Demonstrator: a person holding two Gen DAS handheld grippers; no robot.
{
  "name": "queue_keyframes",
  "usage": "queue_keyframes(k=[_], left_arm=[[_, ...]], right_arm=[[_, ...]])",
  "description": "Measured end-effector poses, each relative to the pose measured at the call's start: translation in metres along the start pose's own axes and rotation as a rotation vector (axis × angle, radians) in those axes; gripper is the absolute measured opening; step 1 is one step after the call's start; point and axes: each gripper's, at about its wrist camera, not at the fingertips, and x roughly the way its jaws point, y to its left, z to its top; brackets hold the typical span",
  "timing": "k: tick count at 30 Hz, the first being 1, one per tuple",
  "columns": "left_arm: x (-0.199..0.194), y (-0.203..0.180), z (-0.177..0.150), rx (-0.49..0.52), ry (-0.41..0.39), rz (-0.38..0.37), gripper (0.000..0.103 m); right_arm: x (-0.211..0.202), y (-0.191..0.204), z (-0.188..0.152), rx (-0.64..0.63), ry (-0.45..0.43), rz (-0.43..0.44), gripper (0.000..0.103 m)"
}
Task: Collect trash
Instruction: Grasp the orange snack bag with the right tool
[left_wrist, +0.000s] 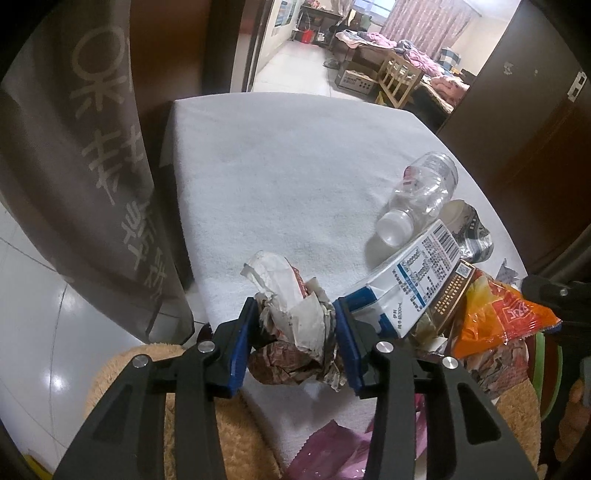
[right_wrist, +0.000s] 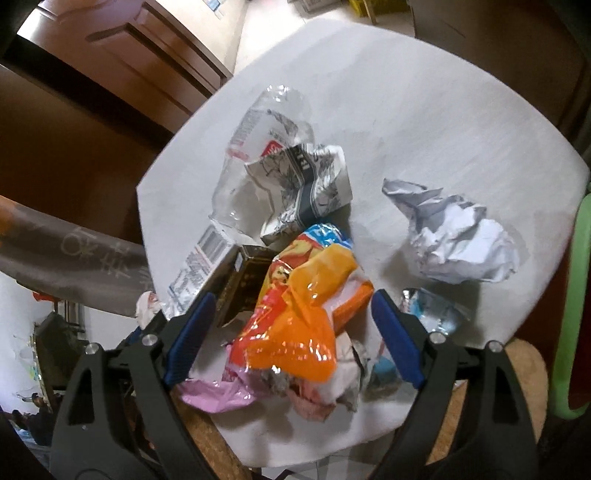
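- Crumpled paper wad (left_wrist: 295, 325), nearest the left wrist camera, sits clamped between the blue fingers (left_wrist: 242, 343) of the left gripper (left_wrist: 293, 332); both pads press into it.
- Right gripper (right_wrist: 293, 332): fingers (right_wrist: 188, 338) spread wide on either side of an orange snack wrapper (right_wrist: 306, 321), neither pad touching it.
- Remaining trash lies on the white-covered desk (left_wrist: 280, 158): a clear plastic bottle (left_wrist: 417, 197) on its side, a white-and-blue carton (left_wrist: 410, 280) leaning beside the wad, a dark box (right_wrist: 240, 291) against the wrapper, a ball of white paper (right_wrist: 461, 243) apart to the right, and a pink bag (right_wrist: 210, 395) at the near edge.
- No bin appears in either view; a grey printed bag (left_wrist: 92, 184) hangs beside the desk and may be the receptacle.
- Risk 1: the wad is loose and layered, so a lift could tear off a flap or drop the lower folds.
- Risk 2: the carton touches the wad's right side and could be dragged or toppled as the wad rises.
- Risk 3: the glossy wrapper may slide out of closing fingers, or they may also catch the scraps beneath it.
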Motion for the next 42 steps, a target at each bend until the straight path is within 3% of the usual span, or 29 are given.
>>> queue_keyframes(k=[3, 11, 19, 22, 23, 27, 29, 34, 38, 40, 42], left_arm=[[0.000, 0.001, 0.000, -0.007, 0.003, -0.001, 0.043], [-0.002, 0.013, -0.001, -0.060, 0.022, -0.009, 0.063], [-0.001, 0.013, -0.003, -0.064, 0.053, -0.020, 0.069], [0.001, 0.010, -0.003, -0.047, 0.061, -0.022, 0.066], [0.002, 0.008, -0.004, -0.040, 0.061, -0.025, 0.059], [0.003, 0.000, -0.004, -0.006, 0.057, -0.038, 0.047], [0.002, -0.004, -0.003, 0.012, 0.051, -0.035, 0.043], [-0.007, -0.009, -0.001, 0.029, 0.033, -0.012, 0.041], [-0.032, -0.014, 0.010, 0.041, -0.044, 0.014, 0.041], [-0.045, -0.019, 0.015, 0.050, -0.083, 0.016, 0.040], [-0.060, -0.028, 0.021, 0.068, -0.129, 0.015, 0.040]], right_arm=[[0.012, 0.000, 0.000, -0.002, 0.024, -0.018, 0.085], [0.020, -0.009, -0.004, 0.021, 0.047, -0.022, 0.085], [0.021, -0.013, -0.004, 0.027, 0.047, -0.008, 0.084], [0.025, -0.011, -0.004, 0.016, 0.051, -0.001, 0.084], [0.027, -0.010, -0.005, 0.014, 0.051, 0.004, 0.084], [0.026, -0.010, -0.007, 0.018, 0.031, 0.046, 0.066], [0.023, -0.010, -0.006, 0.014, 0.021, 0.053, 0.064], [0.005, -0.012, -0.006, 0.038, -0.023, 0.110, 0.063], [-0.020, -0.014, -0.005, 0.053, -0.077, 0.165, 0.061], [-0.034, -0.014, -0.005, 0.056, -0.109, 0.182, 0.057], [-0.049, -0.017, -0.005, 0.059, -0.139, 0.201, 0.045]])
